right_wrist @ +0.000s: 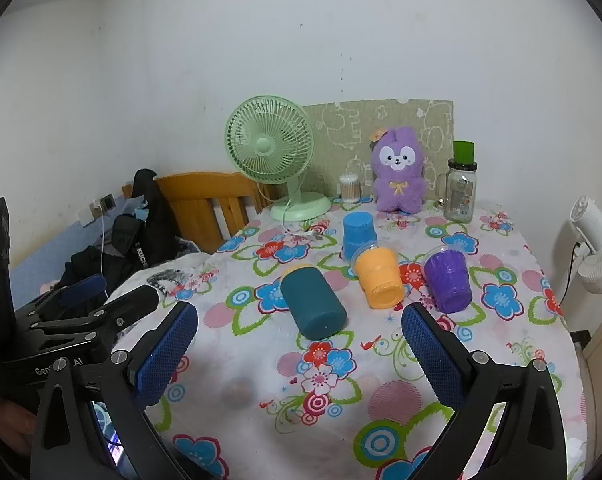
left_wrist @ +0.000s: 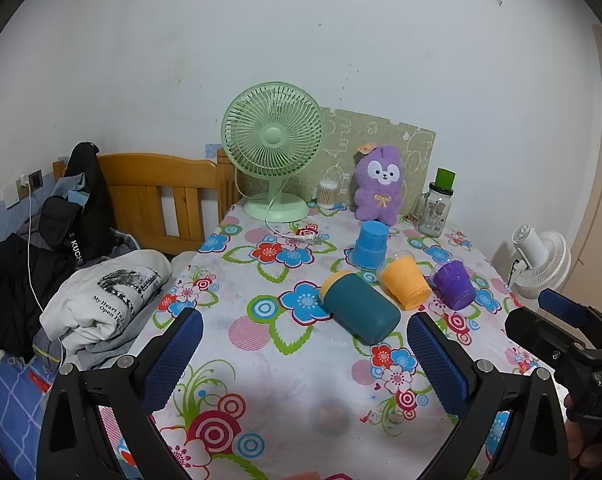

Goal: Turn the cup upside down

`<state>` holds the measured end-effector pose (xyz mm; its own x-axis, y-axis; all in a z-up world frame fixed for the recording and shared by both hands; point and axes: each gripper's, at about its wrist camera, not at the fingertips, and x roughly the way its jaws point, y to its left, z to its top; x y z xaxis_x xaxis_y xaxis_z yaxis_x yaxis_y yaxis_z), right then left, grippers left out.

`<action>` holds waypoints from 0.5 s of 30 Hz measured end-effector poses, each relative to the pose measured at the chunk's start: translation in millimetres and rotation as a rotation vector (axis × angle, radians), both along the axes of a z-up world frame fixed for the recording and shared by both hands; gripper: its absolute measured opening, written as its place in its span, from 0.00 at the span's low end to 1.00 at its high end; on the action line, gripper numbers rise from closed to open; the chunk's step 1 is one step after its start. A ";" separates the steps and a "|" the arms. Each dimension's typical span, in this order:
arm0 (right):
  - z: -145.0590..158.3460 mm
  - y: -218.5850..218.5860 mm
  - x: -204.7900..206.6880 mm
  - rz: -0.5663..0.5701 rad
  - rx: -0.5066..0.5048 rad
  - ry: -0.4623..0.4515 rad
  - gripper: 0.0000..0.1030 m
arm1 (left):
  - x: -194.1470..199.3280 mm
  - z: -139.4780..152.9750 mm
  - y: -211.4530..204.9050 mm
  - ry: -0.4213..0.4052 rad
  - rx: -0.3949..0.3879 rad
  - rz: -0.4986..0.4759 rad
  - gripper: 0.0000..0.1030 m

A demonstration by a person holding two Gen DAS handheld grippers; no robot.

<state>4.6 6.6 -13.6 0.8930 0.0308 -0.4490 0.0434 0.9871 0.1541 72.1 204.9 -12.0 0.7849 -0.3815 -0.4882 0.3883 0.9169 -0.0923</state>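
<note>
Nearest us, our left gripper (left_wrist: pixel 305 356) and right gripper (right_wrist: pixel 299 354) both hover with fingers spread wide, holding nothing. Just beyond them the teal cup (left_wrist: pixel 359 307) lies on its side on the floral tablecloth (left_wrist: pixel 261 364), its yellow rim facing away, so we cannot see inside. To its right lie an orange cup (left_wrist: pixel 406 283) and a purple cup (left_wrist: pixel 454 285), then an inverted blue cup (left_wrist: pixel 370 244). Farthest, a glass jar (left_wrist: pixel 434 213); its contents are unclear.

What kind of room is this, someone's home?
Most likely a bedroom at home: a wooden bed frame piled with clothes, beside a table under a floral cloth holding a plush toy and desk fan.
</note>
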 end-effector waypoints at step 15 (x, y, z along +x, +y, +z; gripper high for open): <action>-12.0 -4.0 20.1 0.020 0.022 0.069 1.00 | 11.7 -17.2 -4.9 0.054 0.020 0.005 1.00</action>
<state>24.7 2.5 -25.6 0.8593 0.0588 -0.5081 0.0347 0.9844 0.1726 83.9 200.0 -29.2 0.7589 -0.3672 -0.5377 0.3784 0.9208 -0.0947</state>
